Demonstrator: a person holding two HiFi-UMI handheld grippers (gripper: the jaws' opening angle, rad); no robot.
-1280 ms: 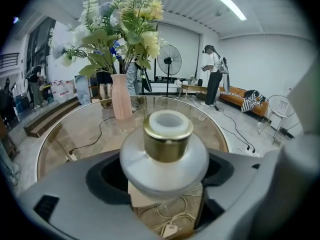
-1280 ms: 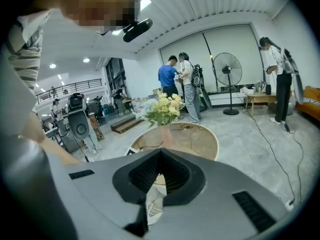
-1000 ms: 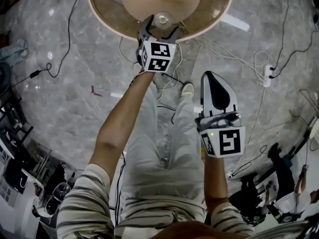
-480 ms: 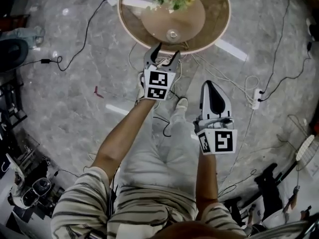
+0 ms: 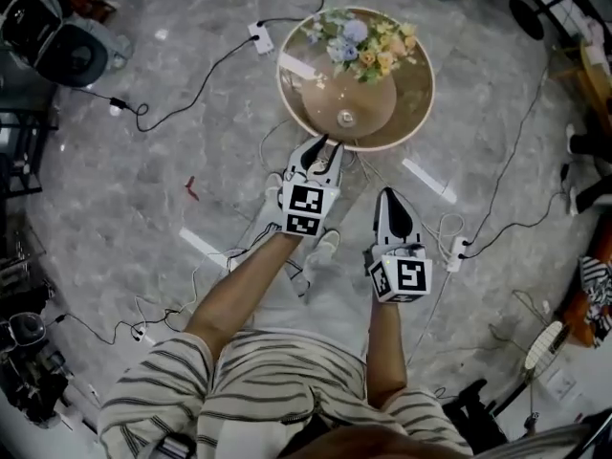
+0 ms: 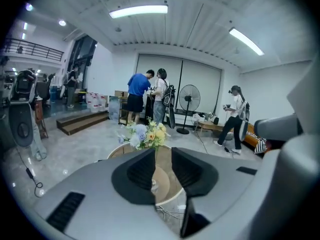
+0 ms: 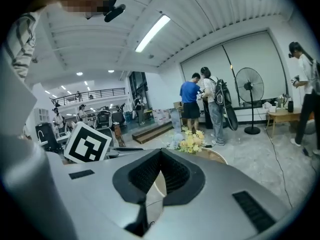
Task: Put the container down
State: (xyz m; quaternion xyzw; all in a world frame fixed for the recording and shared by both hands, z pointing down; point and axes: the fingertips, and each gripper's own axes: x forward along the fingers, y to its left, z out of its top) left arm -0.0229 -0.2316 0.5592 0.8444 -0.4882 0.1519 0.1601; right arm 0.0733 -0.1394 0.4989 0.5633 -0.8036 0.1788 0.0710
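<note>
A small clear container (image 5: pixel 344 118) stands on the round table (image 5: pixel 421 103), in front of a bunch of flowers (image 5: pixel 368 46). My left gripper (image 5: pixel 323 146) hangs high over the table's near edge, apart from the container. Its jaws have just been closing and now stand open by a narrow gap with nothing between them. In the left gripper view (image 6: pixel 163 152) the table and flowers (image 6: pixel 145 134) show through that gap. My right gripper (image 5: pixel 395 204) is shut and empty, nearer to me and right of the left one. Its tips meet in the right gripper view (image 7: pixel 160 153).
Cables and power strips (image 5: pixel 457 253) lie across the marble floor around the table. Several people (image 6: pixel 137 91) stand far off by a floor fan (image 6: pixel 190 98). Equipment stands at the room's left edge (image 5: pixel 38 27).
Both grippers have risen and drawn back from the table, which now looks smaller and farther. The left jaws have narrowed from wide open. The container stays on the table.
</note>
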